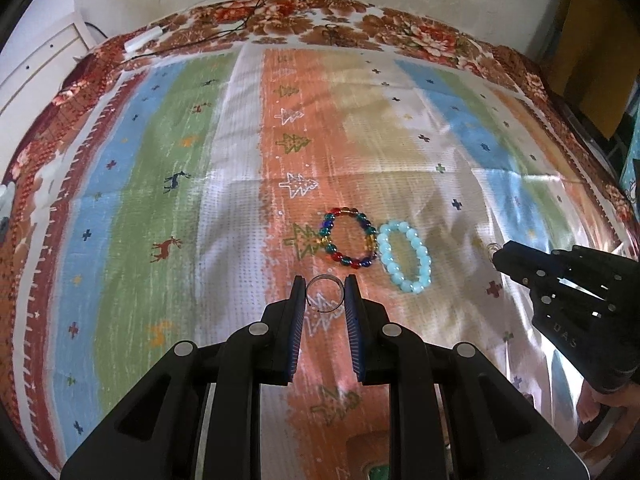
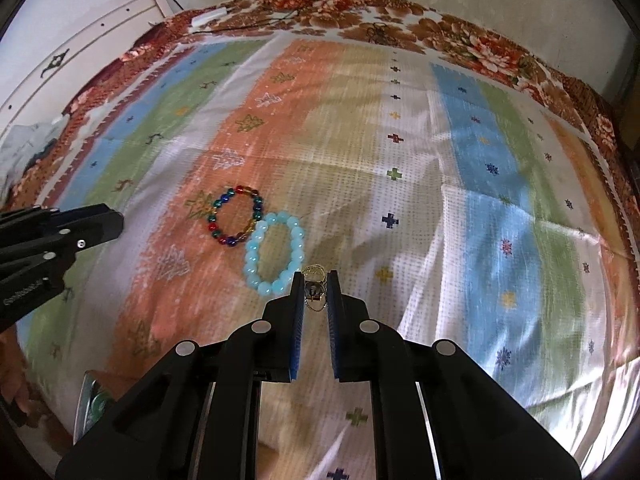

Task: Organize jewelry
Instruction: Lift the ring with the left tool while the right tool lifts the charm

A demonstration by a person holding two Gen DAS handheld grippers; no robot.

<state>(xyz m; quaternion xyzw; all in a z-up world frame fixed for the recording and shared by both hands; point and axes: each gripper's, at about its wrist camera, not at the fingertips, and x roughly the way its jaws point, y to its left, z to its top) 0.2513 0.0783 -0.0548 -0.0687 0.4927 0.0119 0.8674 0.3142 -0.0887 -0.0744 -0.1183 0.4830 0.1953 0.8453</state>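
A multicoloured bead bracelet (image 1: 349, 239) and a pale blue bead bracelet (image 1: 405, 255) lie side by side on the striped cloth (image 1: 200, 200); both also show in the right wrist view, the multicoloured bracelet (image 2: 236, 216) left of the pale blue bracelet (image 2: 276, 254). My left gripper (image 1: 324, 294) is shut on a thin silver ring (image 1: 325, 294), held just in front of the multicoloured bracelet. My right gripper (image 2: 316, 290) is shut on a small gold ring or earring piece (image 2: 314, 290), right beside the pale blue bracelet. The right gripper shows in the left view (image 1: 504, 258), the left gripper in the right view (image 2: 112, 224).
The cloth covers a bed with a floral border (image 1: 400, 28). Black cables (image 1: 240, 24) and a white adapter (image 1: 144, 38) lie at the far edge by the wall. A small green-lidded box (image 2: 94, 408) sits at the near edge.
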